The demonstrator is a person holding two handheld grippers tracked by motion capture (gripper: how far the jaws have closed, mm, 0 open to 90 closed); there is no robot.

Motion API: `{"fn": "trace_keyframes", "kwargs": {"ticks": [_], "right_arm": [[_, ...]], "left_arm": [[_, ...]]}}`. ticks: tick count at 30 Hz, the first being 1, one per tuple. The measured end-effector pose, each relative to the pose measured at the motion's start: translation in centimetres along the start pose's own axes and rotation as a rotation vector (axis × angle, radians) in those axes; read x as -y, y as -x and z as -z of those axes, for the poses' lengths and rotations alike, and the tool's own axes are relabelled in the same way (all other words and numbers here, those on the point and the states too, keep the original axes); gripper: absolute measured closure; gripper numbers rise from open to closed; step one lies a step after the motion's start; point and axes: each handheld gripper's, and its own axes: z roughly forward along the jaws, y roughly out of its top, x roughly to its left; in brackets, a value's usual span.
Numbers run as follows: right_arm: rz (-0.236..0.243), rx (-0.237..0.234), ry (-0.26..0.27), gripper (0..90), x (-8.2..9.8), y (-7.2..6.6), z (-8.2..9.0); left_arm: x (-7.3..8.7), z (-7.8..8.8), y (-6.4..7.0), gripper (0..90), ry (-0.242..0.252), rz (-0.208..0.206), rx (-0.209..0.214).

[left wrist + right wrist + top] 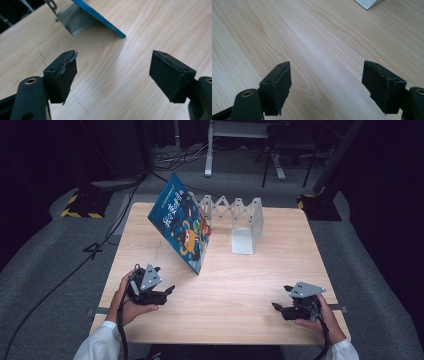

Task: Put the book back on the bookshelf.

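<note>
Both tongs, left tongs (167, 291) and right tongs (276, 307), gape wide, empty, low over surface (240, 285); book (182, 227) leans on bookend rack (240, 217); likely pre-grasp pause, next move: reach for book

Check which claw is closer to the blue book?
Left. The left claw sits just in front of the leaning blue book; the right claw is far off near the table's other front corner.

Dark lab or studio, wooden table (225, 290), grey carpet (45, 270), floor cables (60, 280), hazard-striped stand base (80, 205)
</note>
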Motion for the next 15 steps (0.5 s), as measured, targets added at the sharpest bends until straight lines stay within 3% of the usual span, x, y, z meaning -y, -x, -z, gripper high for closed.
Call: {"fn": "trace_keyframes", "kwargs": {"ticks": [7,15], "right_arm": [[-0.001,0.033,-0.001,24.3,0.3,0.9,0.6],[-0.025,0.069,-0.009,24.5,1.5,1.9,1.2]], "left_arm": [[1.3,-0.1,1.0,17.2,-0.067,-0.057,-0.029],[3.3,0.0,1.4,17.0,-0.122,-0.057,-0.036]]}}
